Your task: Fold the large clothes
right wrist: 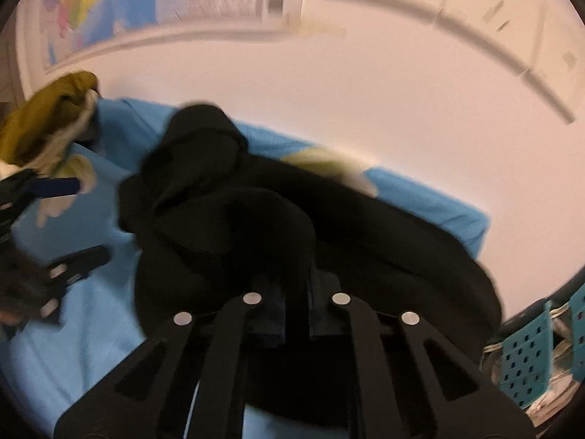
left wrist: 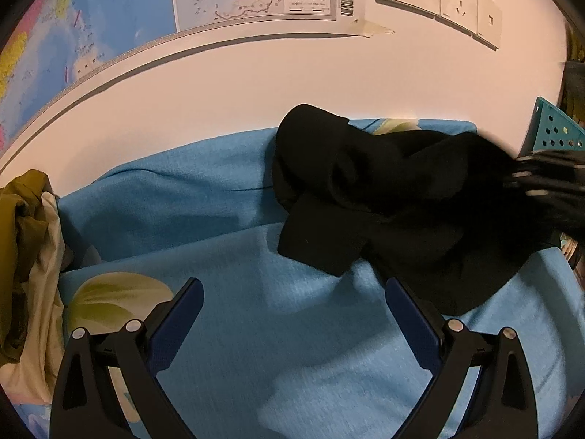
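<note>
Right now the blue bedsheet [left wrist: 226,197] carries a crumpled black garment [left wrist: 384,197] at two o'clock: soft, limp, best taken by a hem or corner. Tilted downward, the right gripper [right wrist: 296,314] has its jaws clenched on the cloth; the left gripper [left wrist: 292,307] hangs released over bare sheet.

Right fingers [right wrist: 270,314] buried in black garment [right wrist: 226,219]

From my left wrist camera I look steeply down at the blue sheet [left wrist: 226,347], wall at twelve o'clock. My right wrist camera sits closer. Both share the black garment [left wrist: 384,201], map [left wrist: 109,11] and teal basket [right wrist: 526,351].
</note>
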